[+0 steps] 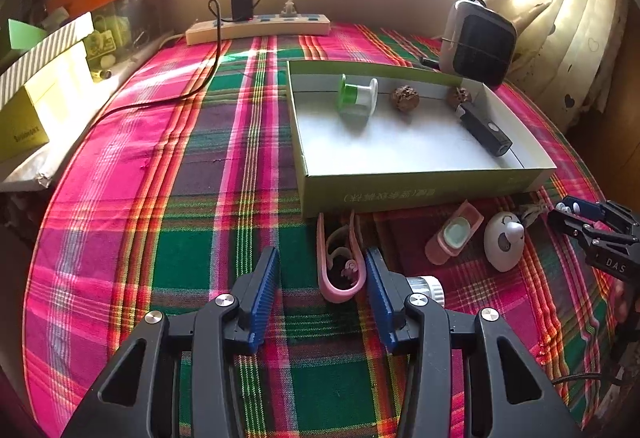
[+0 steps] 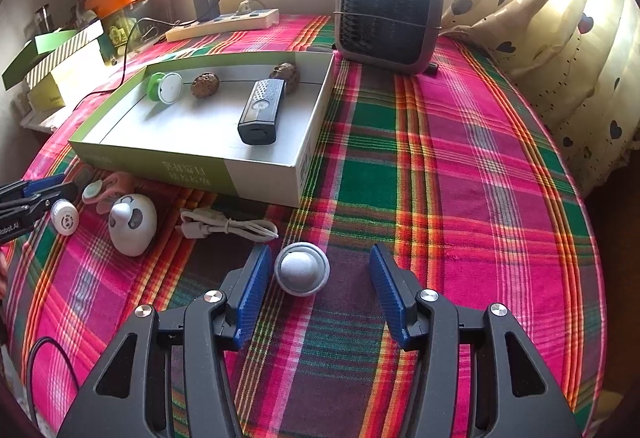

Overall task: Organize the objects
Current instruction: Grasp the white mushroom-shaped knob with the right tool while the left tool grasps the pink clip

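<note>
My left gripper (image 1: 322, 254) stands open over the plaid cloth. A pink U-shaped clip (image 1: 340, 270) lies between its jaws, close to the right pad, and is not pressed. My right gripper (image 2: 319, 250) is open too. A round white-and-grey knob (image 2: 302, 270) sits on the cloth between its jaws, nearer the left pad. The green box (image 2: 180, 166) behind holds a green-white spool (image 2: 166, 86), two walnuts and a black device (image 2: 260, 110). Loose in front of the box lie a pink case (image 1: 454, 234), a white panda egg (image 2: 132, 224), a white cap (image 2: 64, 216) and a grey cable (image 2: 228, 226).
A dark fan heater (image 2: 386, 10) stands behind the box at the right. A power strip (image 1: 256, 26) with a black charger and cord lies along the back wall. Boxes and clutter line the left edge (image 1: 40, 98). Curtains (image 2: 560, 38) hang at the right.
</note>
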The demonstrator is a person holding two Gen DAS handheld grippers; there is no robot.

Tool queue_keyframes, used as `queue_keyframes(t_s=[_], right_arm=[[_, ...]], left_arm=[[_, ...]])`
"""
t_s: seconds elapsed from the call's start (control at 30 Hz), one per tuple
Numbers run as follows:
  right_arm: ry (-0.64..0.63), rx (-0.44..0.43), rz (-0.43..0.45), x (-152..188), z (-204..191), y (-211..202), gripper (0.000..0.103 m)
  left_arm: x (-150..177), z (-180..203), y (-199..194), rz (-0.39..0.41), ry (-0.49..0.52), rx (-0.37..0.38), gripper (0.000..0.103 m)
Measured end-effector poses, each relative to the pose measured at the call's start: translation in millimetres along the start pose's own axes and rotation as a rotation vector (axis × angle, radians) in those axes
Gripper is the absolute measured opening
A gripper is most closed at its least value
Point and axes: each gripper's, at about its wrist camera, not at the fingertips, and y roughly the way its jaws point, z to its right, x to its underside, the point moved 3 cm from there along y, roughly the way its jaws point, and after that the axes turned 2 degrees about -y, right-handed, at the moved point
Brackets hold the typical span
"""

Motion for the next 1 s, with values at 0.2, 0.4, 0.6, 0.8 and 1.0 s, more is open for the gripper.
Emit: queue_keyframes(t_s=[0.2, 0.4, 0.6, 0.8, 1.0], right_arm=[[0.003, 0.004, 0.008, 0.0, 0.0, 0.4, 0.052], [0.003, 0.009, 0.008, 0.8, -0.4, -0.4, 0.052], [0.005, 0.008, 0.009, 0.5, -0.8, -0.2, 0.05], [-0.008, -0.002, 0.015, 0.6, -4.2, -1.3, 0.038], [-0.009, -0.009, 0.016, 0.6, -5.6, -1.8, 0.032]], left_arm=[[-2.9, -0.2, 2.5, 0.009, 0.001, -0.005, 0.042], [-3.7, -0.6, 3.1, 0.012, -0.009, -0.004, 0.042], [-4.0, -1.8, 3.4, 0.015, -0.004, -0.037, 0.03], [-4.3, -7.2, 3.1, 0.014, -0.018, -0.04, 0.022], [-4.2, -7.4, 3.2, 0.015, -0.018, -0.039, 0.022]])
